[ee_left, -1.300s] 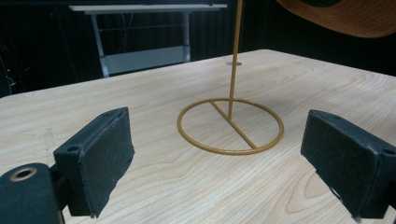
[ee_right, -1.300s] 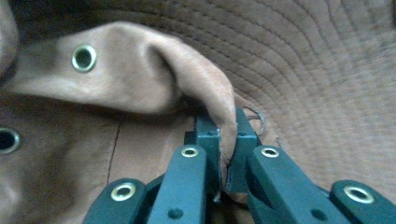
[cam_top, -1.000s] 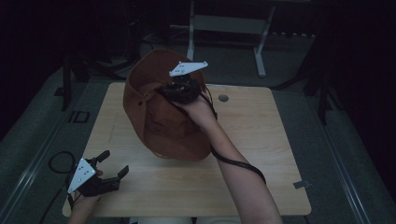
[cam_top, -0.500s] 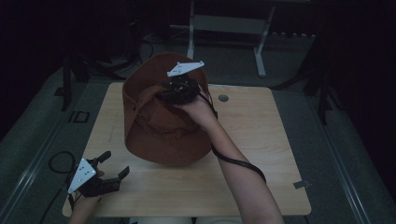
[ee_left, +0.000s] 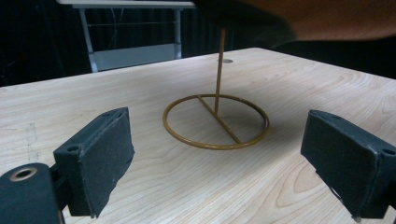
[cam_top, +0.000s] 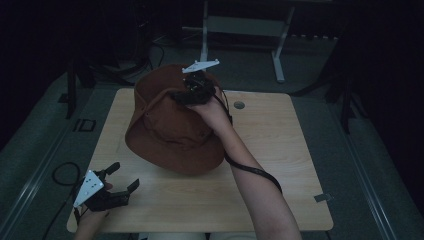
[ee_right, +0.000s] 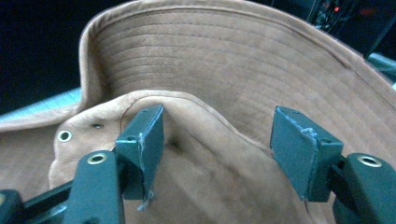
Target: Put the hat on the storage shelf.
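Observation:
A brown wide-brimmed hat [cam_top: 170, 135] sits over the middle-left of the wooden table [cam_top: 290, 150], crown up and tilted. My right gripper [cam_top: 192, 92] is at the crown's top. In the right gripper view its jaws [ee_right: 219, 140] stand apart over the hat's crown [ee_right: 201, 177], the left pad touching a ridge of fabric, with the brim [ee_right: 224, 60] rising behind. My left gripper [cam_top: 122, 177] rests open near the table's front left corner. It faces a gold wire stand [ee_left: 216, 116] with a ring base and an upright rod that runs up under the hat [ee_left: 327, 18].
A round cable hole [cam_top: 239, 105] lies in the table behind the hat. A white metal frame [cam_top: 240, 25] stands on the floor beyond the far edge. A cable [cam_top: 60, 175] loops on the floor at the left.
The hat has tipped from standing steeply on its brim to lying lower and flatter, brim spread toward the front. The right gripper stayed at the crown. The left gripper has not moved.

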